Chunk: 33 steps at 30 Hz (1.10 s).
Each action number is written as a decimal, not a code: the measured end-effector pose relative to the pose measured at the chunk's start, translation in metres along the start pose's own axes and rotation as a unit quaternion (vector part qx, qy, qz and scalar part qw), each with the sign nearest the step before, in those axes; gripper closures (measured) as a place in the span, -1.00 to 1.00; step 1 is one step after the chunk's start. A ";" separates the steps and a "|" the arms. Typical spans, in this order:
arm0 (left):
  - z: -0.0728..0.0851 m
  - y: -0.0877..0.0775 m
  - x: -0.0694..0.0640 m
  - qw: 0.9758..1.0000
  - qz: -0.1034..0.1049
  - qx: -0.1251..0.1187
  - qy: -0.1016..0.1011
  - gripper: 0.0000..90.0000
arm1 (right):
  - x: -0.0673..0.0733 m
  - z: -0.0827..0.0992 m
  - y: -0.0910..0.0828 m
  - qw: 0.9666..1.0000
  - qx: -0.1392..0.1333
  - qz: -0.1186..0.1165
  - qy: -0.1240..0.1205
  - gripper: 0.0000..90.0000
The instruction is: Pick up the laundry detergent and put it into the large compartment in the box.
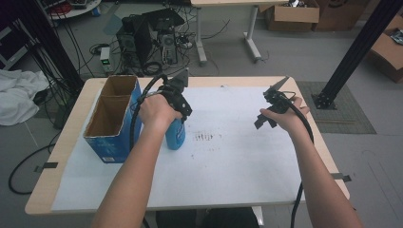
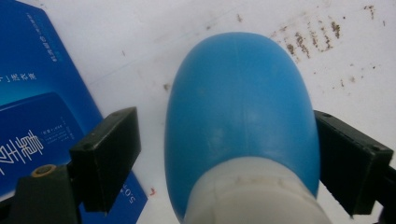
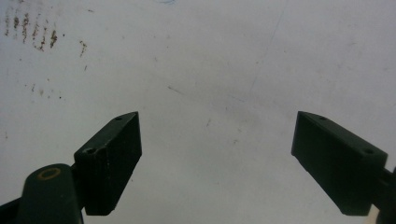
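Left gripper view: left hand-held gripper straddles the blue bottle, one pad touching; right hand-held gripper gapes empty.

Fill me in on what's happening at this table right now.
A person at a white-covered table holds a two-jaw gripper in each hand. The left gripper is set around a blue bottle standing beside an open blue box. One pad sits against the bottle's side, the other is a gap short of it, so it isn't gripped yet. The right gripper hangs open over bare table surface, holding nothing.
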<state>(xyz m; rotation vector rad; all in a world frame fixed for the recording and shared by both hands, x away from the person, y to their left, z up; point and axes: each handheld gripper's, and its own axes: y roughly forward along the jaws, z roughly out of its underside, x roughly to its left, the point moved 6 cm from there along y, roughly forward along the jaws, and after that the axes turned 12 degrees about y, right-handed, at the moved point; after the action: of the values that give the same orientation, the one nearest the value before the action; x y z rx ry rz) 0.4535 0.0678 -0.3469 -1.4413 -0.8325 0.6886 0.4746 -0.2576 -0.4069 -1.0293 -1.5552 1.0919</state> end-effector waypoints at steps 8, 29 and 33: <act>0.000 0.001 0.000 1.000 0.001 0.004 0.000 -0.62 | 0.000 0.000 0.001 1.000 0.001 -0.001 0.000 -0.64; -0.001 0.000 -0.001 1.000 0.013 0.004 0.000 -0.31 | -0.001 0.000 0.002 1.000 0.001 -0.004 0.003 -0.64; -0.002 -0.001 -0.003 1.000 0.014 0.001 0.002 -0.21 | -0.001 0.000 0.002 1.000 0.001 -0.002 0.001 -0.64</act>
<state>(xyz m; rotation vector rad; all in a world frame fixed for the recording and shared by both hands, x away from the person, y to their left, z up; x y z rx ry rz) 0.4534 0.0641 -0.3457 -1.4544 -0.8089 0.7084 0.4746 -0.2579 -0.4093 -1.0250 -1.5544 1.0882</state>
